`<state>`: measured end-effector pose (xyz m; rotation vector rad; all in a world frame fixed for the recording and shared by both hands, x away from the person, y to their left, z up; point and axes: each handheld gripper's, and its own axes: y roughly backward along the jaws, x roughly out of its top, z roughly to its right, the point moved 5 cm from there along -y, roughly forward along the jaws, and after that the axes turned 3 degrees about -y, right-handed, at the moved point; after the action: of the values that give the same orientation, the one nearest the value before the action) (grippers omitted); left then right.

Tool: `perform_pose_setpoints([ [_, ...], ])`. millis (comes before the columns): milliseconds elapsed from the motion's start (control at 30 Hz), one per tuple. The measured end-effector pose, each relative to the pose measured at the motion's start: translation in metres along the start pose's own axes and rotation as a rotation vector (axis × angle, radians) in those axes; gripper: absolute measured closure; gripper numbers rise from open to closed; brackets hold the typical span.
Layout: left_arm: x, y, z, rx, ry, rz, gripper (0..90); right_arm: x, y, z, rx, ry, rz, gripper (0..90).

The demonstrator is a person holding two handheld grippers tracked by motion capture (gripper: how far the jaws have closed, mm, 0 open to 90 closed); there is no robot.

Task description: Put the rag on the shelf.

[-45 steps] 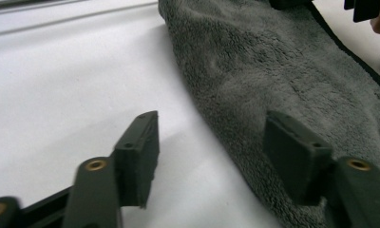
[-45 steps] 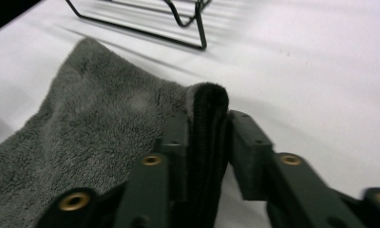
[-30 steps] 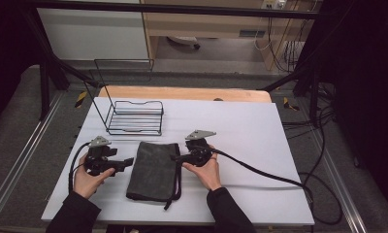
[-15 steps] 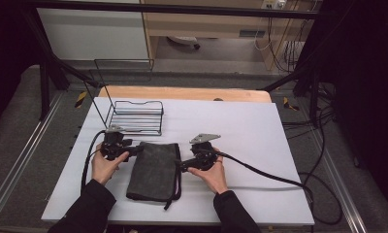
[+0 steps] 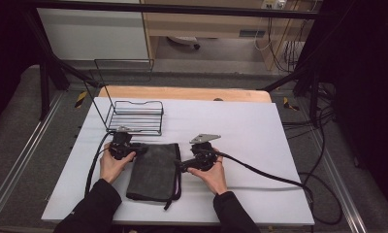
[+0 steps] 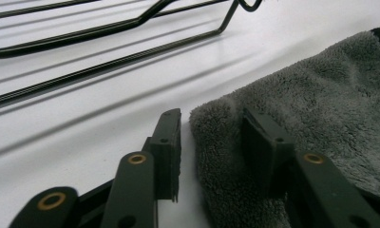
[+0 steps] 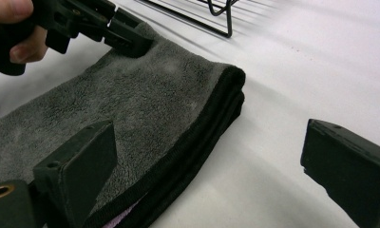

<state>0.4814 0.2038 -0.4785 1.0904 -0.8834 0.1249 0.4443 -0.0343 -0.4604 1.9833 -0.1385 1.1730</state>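
Bare white table (image 5: 260,131) wide open on the right and behind; wire rack (image 5: 136,116) close behind the left side, crowding that corner. Left gripper (image 5: 134,150) at the far left corner of the folded grey towel (image 5: 155,170), jaws parted a little, straddling the towel's edge, one jaw on the cloth, one on bare table, not clamped. Towel flat mid-table between both tools. Right gripper (image 5: 181,166) at the towel's right edge, jaws spread wide, one over cloth, one over table, holding nothing
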Motion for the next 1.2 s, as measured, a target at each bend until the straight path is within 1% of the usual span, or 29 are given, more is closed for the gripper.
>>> perform_pose_setpoints([
  [100, 0.0, -0.001, 0.002, -0.016, 0.009, -0.005, 66.0, 0.001, -0.003, 0.001, 0.002, -0.012, 0.006, 5.8],
  [133, 0.0, -0.001, 0.003, -0.016, 0.006, -0.008, 67.2, 0.001, -0.004, 0.002, 0.0, -0.015, 0.012, 6.2],
  [200, -0.001, -0.001, 0.003, -0.019, 0.009, -0.011, 69.2, 0.002, -0.007, 0.002, 0.006, -0.042, 0.023, 7.1],
  [300, -0.001, -0.001, 0.003, -0.03, 0.018, -0.015, 71.5, 0.004, -0.014, 0.004, -0.006, -0.051, 0.024, 7.4],
  [333, -0.001, -0.001, 0.003, -0.031, 0.021, -0.017, 72.2, 0.005, -0.016, 0.004, -0.003, -0.058, 0.024, 8.6],
  [400, -0.001, -0.001, 0.004, -0.032, 0.021, -0.018, 73.9, 0.007, -0.02, 0.006, 0.002, -0.084, 0.032, 10.0],
  [500, -0.001, -0.001, 0.003, -0.034, 0.027, -0.018, 75.3, 0.01, -0.028, 0.009, -0.023, -0.074, 0.008, 14.1],
  [533, -0.001, -0.001, 0.003, -0.035, 0.028, -0.018, 75.6, 0.011, -0.03, 0.01, -0.029, -0.067, 0.004, 16.4],
  [633, -0.001, -0.002, 0.003, -0.04, 0.03, -0.014, 75.8, 0.016, -0.037, 0.011, -0.034, -0.081, 0.0, 24.2],
  [667, -0.001, -0.001, 0.003, -0.038, 0.026, -0.014, 75.8, 0.017, -0.039, 0.012, -0.046, -0.08, -0.002, 27.5],
  [733, -0.001, -0.001, 0.003, -0.036, 0.018, -0.014, 75.8, 0.019, -0.043, 0.013, -0.054, -0.078, -0.007, 30.8],
  [800, -0.002, -0.002, 0.003, -0.031, 0.01, -0.011, 75.8, 0.02, -0.046, 0.015, -0.07, -0.071, -0.015, 36.2],
  [833, -0.002, -0.002, 0.003, -0.032, 0.006, -0.01, 75.7, 0.02, -0.047, 0.016, -0.071, -0.075, -0.012, 39.6],
  [900, -0.002, -0.002, 0.003, -0.033, 0.004, -0.01, 75.7, 0.02, -0.049, 0.018, -0.074, -0.081, -0.024, 44.3],
  [967, -0.002, -0.002, 0.003, -0.033, 0.001, -0.009, 75.6, 0.018, -0.05, 0.019, -0.072, -0.084, -0.041, 48.0],
  [1067, -0.002, -0.002, 0.003, -0.031, -0.008, -0.007, 75.5, 0.016, -0.051, 0.018, -0.052, -0.095, -0.059, 55.2],
  [1200, -0.002, -0.002, 0.003, -0.032, -0.01, -0.004, 75.3, 0.015, -0.053, 0.016, -0.021, -0.118, -0.083, 61.8],
])
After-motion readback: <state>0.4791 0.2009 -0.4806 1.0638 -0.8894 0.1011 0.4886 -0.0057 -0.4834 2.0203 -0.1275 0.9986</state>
